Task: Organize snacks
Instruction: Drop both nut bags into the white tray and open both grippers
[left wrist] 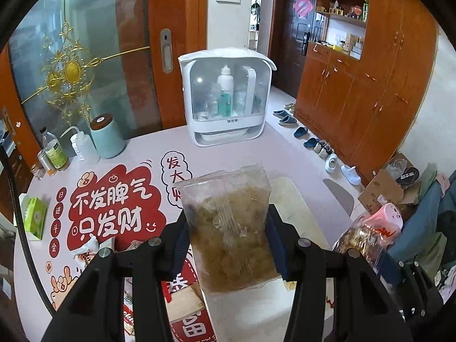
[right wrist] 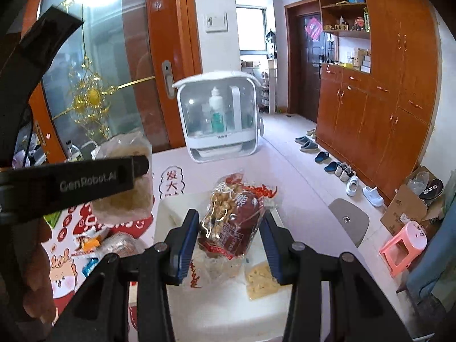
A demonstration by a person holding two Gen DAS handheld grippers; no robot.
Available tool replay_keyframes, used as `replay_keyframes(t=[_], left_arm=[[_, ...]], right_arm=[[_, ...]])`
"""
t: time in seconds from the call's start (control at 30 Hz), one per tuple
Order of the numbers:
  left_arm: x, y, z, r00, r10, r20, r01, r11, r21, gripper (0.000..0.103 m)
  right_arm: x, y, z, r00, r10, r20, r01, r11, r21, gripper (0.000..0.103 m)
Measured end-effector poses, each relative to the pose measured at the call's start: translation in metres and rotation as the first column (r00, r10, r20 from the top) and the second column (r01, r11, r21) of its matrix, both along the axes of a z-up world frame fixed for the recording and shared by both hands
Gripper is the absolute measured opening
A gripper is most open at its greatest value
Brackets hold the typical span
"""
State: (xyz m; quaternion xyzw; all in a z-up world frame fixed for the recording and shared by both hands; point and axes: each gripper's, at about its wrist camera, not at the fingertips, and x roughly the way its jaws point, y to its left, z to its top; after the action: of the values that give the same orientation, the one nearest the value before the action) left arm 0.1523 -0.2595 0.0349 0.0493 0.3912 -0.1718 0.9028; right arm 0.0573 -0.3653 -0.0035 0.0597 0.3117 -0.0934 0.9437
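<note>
My left gripper (left wrist: 226,225) is shut on a clear bag of brown snack (left wrist: 228,228) and holds it upright above the table, beside a white tray (left wrist: 287,199). The same bag (right wrist: 125,188) and the left gripper (right wrist: 85,182) show at the left of the right wrist view. My right gripper (right wrist: 229,225) is shut on a red and clear bag of nuts (right wrist: 230,222), held over the white tray (right wrist: 222,307). That bag shows at the right of the left wrist view (left wrist: 367,236). A pale snack packet (right wrist: 260,280) lies in the tray.
Several loose snack packets (right wrist: 94,245) lie on the table left of the tray. A white cabinet with bottles (left wrist: 228,97) stands at the table's far edge. A mint canister (left wrist: 107,136), bottles (left wrist: 54,151) and a green tissue box (left wrist: 35,216) stand at the left. A pink stool (right wrist: 401,248) is on the floor.
</note>
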Motion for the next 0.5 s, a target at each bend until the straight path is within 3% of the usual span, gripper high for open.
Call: replay_keyframes(t=[0.33, 0.4, 0.43, 0.47, 0.5], left_arm=[[0.01, -0.017, -0.014, 1.0, 0.022, -0.011, -0.021, 0.998, 0.052, 0.05], [0.012, -0.018, -0.017, 0.999, 0.033, -0.013, -0.032, 0.997, 0.066, 0.062], [0.011, -0.017, -0.017, 0.999, 0.04, -0.006, -0.039, 0.997, 0.067, 0.081], [0.011, -0.017, -0.016, 0.999, 0.047, 0.002, -0.047, 0.997, 0.067, 0.093], [0.008, -0.015, -0.014, 0.998, 0.06, 0.029, -0.062, 0.996, 0.065, 0.095]], right_arm=[[0.013, -0.005, -0.021, 0.996, 0.027, -0.089, -0.027, 1.0, -0.004, 0.044], [0.013, -0.004, -0.022, 0.995, 0.04, -0.088, -0.041, 0.999, -0.005, 0.045], [0.013, -0.005, -0.023, 0.995, 0.044, -0.088, -0.044, 0.999, -0.006, 0.047], [0.013, -0.005, -0.024, 0.995, 0.041, -0.09, -0.042, 0.999, -0.011, 0.048], [0.013, -0.005, -0.024, 0.995, 0.034, -0.092, -0.036, 0.999, -0.017, 0.054]])
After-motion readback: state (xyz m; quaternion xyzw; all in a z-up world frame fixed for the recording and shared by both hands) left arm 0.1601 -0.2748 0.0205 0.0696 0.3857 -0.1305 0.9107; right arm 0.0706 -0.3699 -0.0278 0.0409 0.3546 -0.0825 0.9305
